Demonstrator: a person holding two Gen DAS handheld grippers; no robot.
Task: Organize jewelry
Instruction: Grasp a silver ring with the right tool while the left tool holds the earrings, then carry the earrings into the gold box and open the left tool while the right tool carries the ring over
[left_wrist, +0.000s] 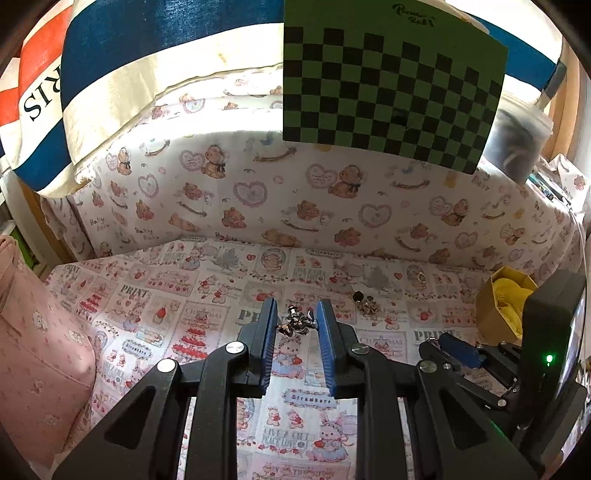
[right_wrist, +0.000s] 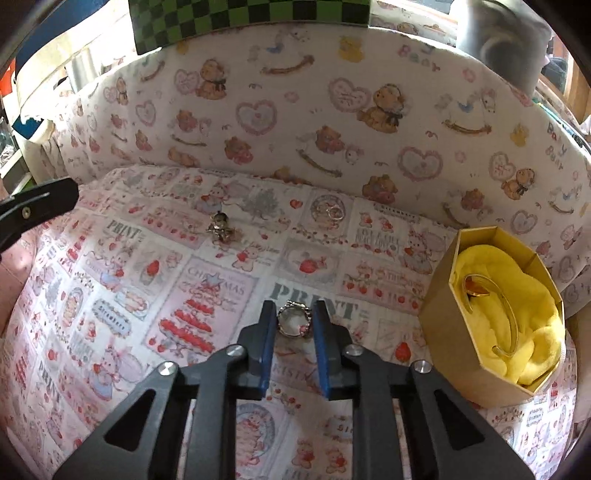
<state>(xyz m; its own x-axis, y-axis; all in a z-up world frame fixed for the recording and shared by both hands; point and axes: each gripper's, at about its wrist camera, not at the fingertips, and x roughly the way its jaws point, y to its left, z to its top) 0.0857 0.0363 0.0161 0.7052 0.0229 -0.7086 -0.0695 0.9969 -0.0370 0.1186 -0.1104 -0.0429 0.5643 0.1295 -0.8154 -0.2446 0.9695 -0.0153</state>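
In the left wrist view my left gripper (left_wrist: 296, 317) is shut on a dark silver brooch (left_wrist: 297, 320), held just above the patterned cloth. In the right wrist view my right gripper (right_wrist: 293, 319) is shut on a silver ring (right_wrist: 293, 320). A gold octagonal box (right_wrist: 448, 317) with yellow lining (right_wrist: 532, 314) stands to its right; a gold bangle (right_wrist: 491, 291) lies in it. A bronze brooch (right_wrist: 221, 226) and a small pair of rings (right_wrist: 331, 212) lie on the cloth further back. The bronze brooch (left_wrist: 367, 303) and the box (left_wrist: 491, 310) also show in the left wrist view.
A padded bear-print wall (right_wrist: 332, 110) closes the back of the cloth. A green checkerboard card (left_wrist: 388, 88) hangs above it. A pink cushion (left_wrist: 40, 332) lies at the left. My right gripper's body (left_wrist: 480, 362) is at the right in the left wrist view.
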